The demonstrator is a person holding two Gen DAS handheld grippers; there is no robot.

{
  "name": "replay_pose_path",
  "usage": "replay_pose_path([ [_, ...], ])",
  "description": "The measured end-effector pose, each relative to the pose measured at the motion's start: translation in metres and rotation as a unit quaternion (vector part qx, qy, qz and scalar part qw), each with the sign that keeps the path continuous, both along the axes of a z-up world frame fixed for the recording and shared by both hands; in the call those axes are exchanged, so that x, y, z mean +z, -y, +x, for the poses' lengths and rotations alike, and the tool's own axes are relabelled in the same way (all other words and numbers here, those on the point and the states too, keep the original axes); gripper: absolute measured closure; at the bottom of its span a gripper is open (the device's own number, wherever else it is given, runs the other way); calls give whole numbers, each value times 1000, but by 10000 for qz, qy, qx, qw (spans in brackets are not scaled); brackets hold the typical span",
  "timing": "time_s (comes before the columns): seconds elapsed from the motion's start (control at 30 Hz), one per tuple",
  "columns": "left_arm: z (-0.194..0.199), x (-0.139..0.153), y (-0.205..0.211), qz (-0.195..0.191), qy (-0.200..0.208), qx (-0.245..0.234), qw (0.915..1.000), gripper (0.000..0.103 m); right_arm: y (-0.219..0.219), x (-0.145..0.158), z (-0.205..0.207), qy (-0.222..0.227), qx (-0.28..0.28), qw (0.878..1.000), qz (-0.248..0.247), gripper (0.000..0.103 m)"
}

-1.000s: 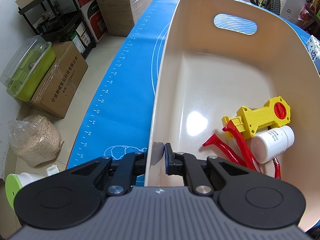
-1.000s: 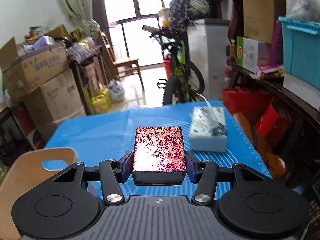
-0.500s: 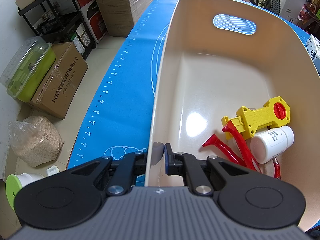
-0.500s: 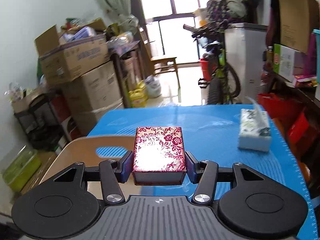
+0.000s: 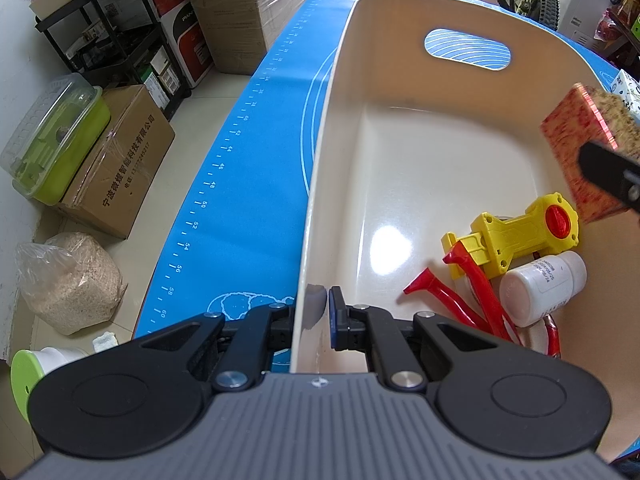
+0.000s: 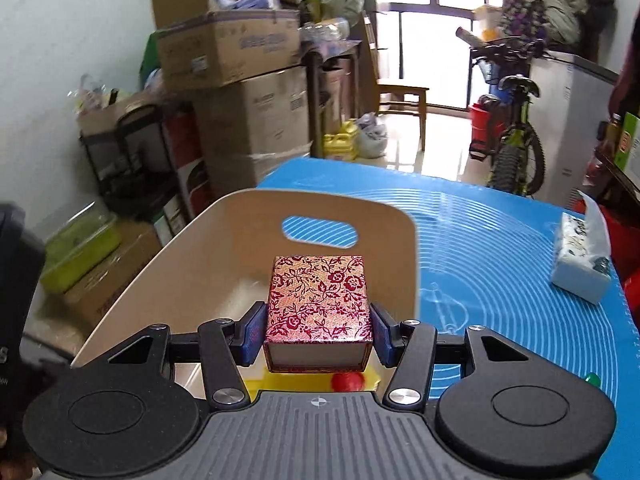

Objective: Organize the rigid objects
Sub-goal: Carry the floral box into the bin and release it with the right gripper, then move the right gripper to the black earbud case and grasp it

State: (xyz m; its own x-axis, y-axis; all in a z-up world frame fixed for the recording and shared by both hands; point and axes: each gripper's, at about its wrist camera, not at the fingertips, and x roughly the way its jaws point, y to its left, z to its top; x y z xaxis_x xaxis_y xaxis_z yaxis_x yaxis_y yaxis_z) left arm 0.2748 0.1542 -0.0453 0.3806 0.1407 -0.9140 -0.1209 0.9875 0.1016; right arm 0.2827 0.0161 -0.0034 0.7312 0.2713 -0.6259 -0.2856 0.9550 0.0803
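A cream bin (image 5: 400, 152) (image 6: 192, 256) with a handle cut-out stands on the blue mat (image 5: 248, 168) (image 6: 492, 264). My left gripper (image 5: 316, 312) is shut on the bin's near wall. Inside lie a yellow tool with a red knob (image 5: 516, 236), a red-handled tool (image 5: 476, 292) and a white bottle (image 5: 540, 288). My right gripper (image 6: 318, 330) is shut on a red floral box (image 6: 320, 300) and holds it above the bin. The box (image 5: 580, 152) shows at the right edge of the left wrist view, over the bin's right side.
A tissue box (image 6: 582, 264) sits on the mat to the right of the bin. Cardboard boxes (image 5: 116, 168), a green lidded container (image 5: 52, 140) and a bag of grain (image 5: 68, 280) stand on the floor left of the table. A bicycle (image 6: 508, 128) stands behind the table.
My right gripper has carried the floral box leftward from over the open mat to above the bin, and the box has come into the left wrist view. The left gripper has kept still.
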Motion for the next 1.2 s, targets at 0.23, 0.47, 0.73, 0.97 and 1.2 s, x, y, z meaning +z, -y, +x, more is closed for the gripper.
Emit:
replay_pose_path([
  [0.23, 0, 0, 1, 0, 0, 0, 10000, 92, -24, -15, -4, -371, 462, 9975, -373, 45],
  [0.47, 1, 0, 1, -3, 0, 0, 10000, 92, -26, -21, -4, -653, 624, 9948, -476, 43],
  [0.73, 1, 1, 2, -11, 1, 1, 10000, 92, -9, -8, -7, -559, 592, 9964, -229, 26],
  [0.97, 1, 1, 1, -11, 1, -1, 10000, 92, 19, 13, -2, -314, 207, 9992, 112, 16],
  [1.2, 0, 1, 1, -12, 2, 2, 10000, 92, 66, 25, 11, -66, -432, 9987, 277, 10],
])
